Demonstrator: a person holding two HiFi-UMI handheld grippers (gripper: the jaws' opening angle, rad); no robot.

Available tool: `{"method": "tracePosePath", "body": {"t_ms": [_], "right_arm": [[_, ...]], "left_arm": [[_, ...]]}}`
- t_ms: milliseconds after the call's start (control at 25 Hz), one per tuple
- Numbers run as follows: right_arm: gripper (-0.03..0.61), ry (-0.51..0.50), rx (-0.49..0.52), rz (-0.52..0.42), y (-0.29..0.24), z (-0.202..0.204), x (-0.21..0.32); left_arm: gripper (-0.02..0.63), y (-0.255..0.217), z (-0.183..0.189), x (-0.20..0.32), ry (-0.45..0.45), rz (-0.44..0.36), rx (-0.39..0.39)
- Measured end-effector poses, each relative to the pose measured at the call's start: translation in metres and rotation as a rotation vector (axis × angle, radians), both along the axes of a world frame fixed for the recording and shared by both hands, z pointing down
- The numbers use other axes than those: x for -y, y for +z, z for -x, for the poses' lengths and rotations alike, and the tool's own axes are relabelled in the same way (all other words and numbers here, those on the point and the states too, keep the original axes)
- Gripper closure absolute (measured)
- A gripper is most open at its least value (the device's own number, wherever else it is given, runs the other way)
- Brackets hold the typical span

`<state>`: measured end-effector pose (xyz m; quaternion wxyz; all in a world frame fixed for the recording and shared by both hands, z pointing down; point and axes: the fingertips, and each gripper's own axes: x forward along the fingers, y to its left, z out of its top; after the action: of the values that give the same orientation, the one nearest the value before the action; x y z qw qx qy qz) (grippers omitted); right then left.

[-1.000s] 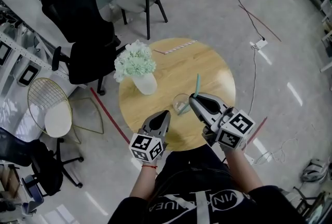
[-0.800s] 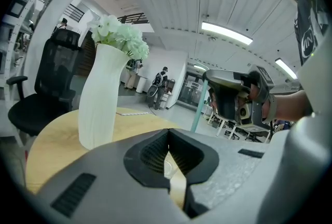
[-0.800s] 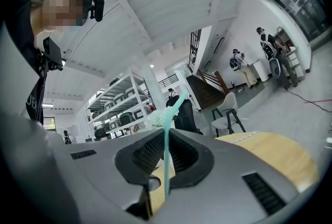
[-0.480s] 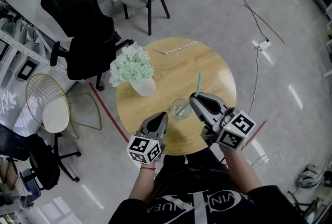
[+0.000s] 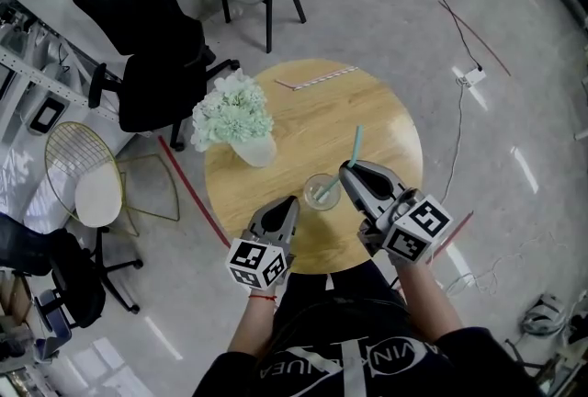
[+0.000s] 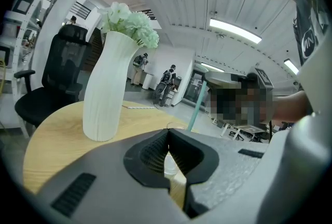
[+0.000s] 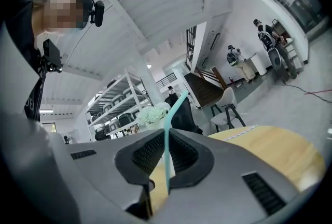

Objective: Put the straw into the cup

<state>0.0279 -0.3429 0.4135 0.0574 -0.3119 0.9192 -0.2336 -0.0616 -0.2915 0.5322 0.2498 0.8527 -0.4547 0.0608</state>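
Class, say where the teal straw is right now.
Head view: the straw is held by the right gripper, its lower end in the glass cup on the round table.

My right gripper [image 7: 165, 158] clamps the teal straw [image 7: 174, 106], which rises between the jaws and leans right at its top, with white flowers [image 7: 153, 112] and the wooden tabletop [image 7: 275, 150] beyond.

Measured from the cup [image 5: 322, 191], the right gripper [image 5: 346, 167] has drawn slightly away, up and to the right of the rim. The straw [image 5: 356, 145] pinched in it has moved too: its top end now stands a little further from the cup, and a longer stretch of its lower end shows slanting inside the cup
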Motion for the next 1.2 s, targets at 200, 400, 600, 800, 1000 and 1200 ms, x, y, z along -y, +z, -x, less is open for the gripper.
{"method": "tracePosePath", "body": {"t_ms": [200,400,600,800,1000,1200], "right_arm": [[0.555,-0.002,-0.030,0.023,0.023,0.006,-0.003],[0.555,-0.005,-0.041,0.055,0.042,0.010,-0.003],[0.555,-0.003,-0.043,0.076,0.054,0.011,-0.002],[0.555,-0.007,-0.037,0.088,0.060,0.012,-0.003],[0.555,-0.004,-0.025,0.095,0.065,0.012,-0.004],[0.555,0.007,-0.022,0.093,0.069,0.008,-0.004]], "left_arm": [[0.607,0.009,0.002,-0.005,-0.002,0.017,0.011],[0.607,0.017,0.004,-0.008,-0.005,0.033,0.020],[0.607,0.024,0.007,-0.008,-0.020,0.041,0.024],[0.607,0.025,0.004,-0.007,-0.025,0.035,0.017],[0.607,0.026,0.001,-0.009,-0.028,0.033,0.010],[0.607,0.029,-0.002,-0.013,-0.030,0.036,0.014]]}}
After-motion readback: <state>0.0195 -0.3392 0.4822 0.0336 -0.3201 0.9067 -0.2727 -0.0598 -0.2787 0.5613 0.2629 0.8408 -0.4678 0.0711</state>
